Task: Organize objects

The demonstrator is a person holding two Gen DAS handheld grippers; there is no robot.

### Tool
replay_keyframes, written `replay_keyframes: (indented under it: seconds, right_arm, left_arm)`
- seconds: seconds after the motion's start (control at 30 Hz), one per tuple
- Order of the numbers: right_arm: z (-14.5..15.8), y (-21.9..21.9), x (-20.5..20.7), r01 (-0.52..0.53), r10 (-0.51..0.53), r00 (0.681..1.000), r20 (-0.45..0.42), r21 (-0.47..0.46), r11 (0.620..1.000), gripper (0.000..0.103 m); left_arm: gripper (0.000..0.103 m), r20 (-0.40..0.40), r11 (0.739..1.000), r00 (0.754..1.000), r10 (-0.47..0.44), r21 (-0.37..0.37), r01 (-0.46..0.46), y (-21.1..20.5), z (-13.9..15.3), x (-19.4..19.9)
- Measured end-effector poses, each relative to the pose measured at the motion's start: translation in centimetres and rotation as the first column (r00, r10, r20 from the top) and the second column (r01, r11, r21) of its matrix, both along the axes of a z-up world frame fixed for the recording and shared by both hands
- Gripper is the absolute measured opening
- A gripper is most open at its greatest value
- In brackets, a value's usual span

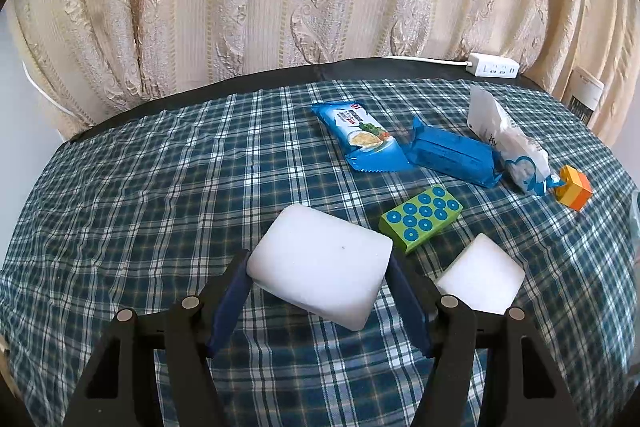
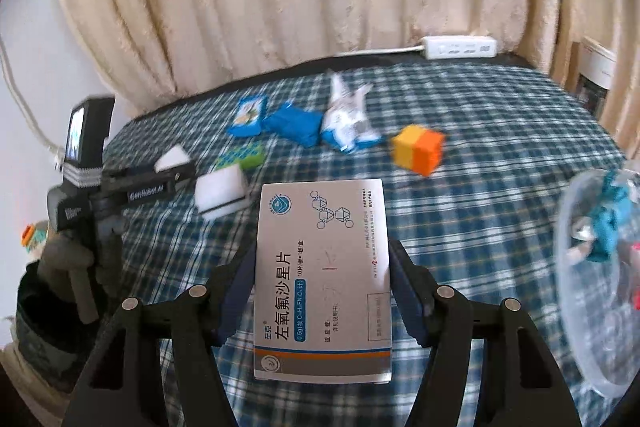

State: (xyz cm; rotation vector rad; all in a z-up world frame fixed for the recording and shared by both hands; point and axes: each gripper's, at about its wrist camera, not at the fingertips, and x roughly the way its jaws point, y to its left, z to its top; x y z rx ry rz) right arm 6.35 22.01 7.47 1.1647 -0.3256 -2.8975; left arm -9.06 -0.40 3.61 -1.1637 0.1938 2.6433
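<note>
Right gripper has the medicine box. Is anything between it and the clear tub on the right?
Nothing visible. The medicine box is clamped in the right gripper above bare tablecloth; the tub sits to its right, with only cloth between them.

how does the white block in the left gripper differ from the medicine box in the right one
The white block is plain and thick with rounded edges; the medicine box is flat, sharp-cornered, printed with text and blue and orange bands. The left gripper clamps the block near one end; the right gripper clamps the box mid-length. Both are held clear of the checked tablecloth.
</note>
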Motion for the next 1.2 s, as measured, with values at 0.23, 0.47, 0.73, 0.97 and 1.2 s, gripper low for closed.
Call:
replay_keyframes:
  seconds: [0.23,0.47,0.73,0.97,1.2]
  right_arm:
    - [1.8,4.2,2.9,0.116,-0.116,0.992,-0.056,-0.003,0.993,0.065]
    - [3.3,9.3,5.9,0.254,-0.254,0.963,-0.093,-0.006,0.967,0.065]
    - [3.7,15.6,9.9,0.416,-0.412,0.907,-0.084,0.023,0.909,0.065]
    - [2.8,20.4,11.8,0.512,-0.510,0.859,-0.047,0.051,0.857,0.065]
    - [1.1,23.4,11.6,0.537,-0.540,0.841,0.021,0.093,0.839,0.065]
  left_arm:
    - [0.070,0.007,1.000,1.000,0.005,-0.003,-0.005,0.0,-0.2,-0.2]
    - [0.070,0.019,0.999,0.999,0.033,0.012,-0.033,-0.5,-0.1,-0.5]
    - [0.071,0.010,1.000,1.000,0.016,-0.016,-0.016,0.8,0.2,0.3]
    - [0.071,0.006,1.000,1.000,-0.008,-0.021,0.008,2.3,1.0,1.0]
    - [0.071,-0.015,1.000,0.999,-0.031,-0.004,0.031,4.1,2.5,2.0]
